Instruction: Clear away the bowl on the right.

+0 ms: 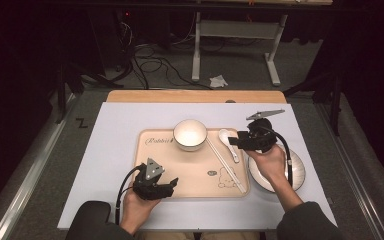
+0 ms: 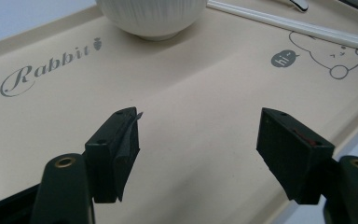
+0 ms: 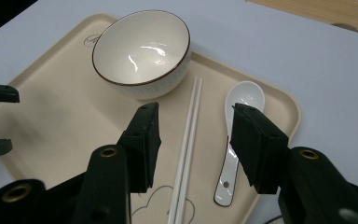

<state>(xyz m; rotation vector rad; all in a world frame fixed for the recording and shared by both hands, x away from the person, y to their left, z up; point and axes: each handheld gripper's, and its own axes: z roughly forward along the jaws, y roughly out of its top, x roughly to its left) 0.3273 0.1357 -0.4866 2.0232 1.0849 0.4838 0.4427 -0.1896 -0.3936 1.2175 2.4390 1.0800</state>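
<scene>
The right gripper [image 3: 193,142], a black, matte, blocky two-jaw claw in the person's right hand [image 1: 269,162], stands with its jaws apart and empty above the right end of the tray; in its own view the pair of chopsticks runs up through the gap between the jaws without touching either pad. The left gripper [image 2: 198,149], of the same dull black build with brass-coloured screw heads, hangs wide open over the tray's bare near-left part, nothing between its flat rectangular pads.

Beneath everything lies a large pale grey-blue rectangular mat [image 1: 115,135], smooth and flat, on a wooden table [image 1: 195,96]. On it sits the beige rounded-corner rectangular tray [image 1: 190,175], matte plastic by the look, with a low raised rim, the word "Rabbit" in grey script and a line-drawn bear. To the tray's right, on the mat, rests a round grey-white plate [image 1: 297,172], partly hidden under the right hand.

At the far middle of the tray stands the round white ceramic bowl [image 3: 142,49], glossy inside, finely ribbed outside, with a thin dark rim. Just beside it to the right lie the two slim white chopsticks [image 3: 186,144], straight and parallel, touching each other. Next to these lies the small glossy white ceramic spoon [image 3: 235,140], its oval scoop toward the far edge
</scene>
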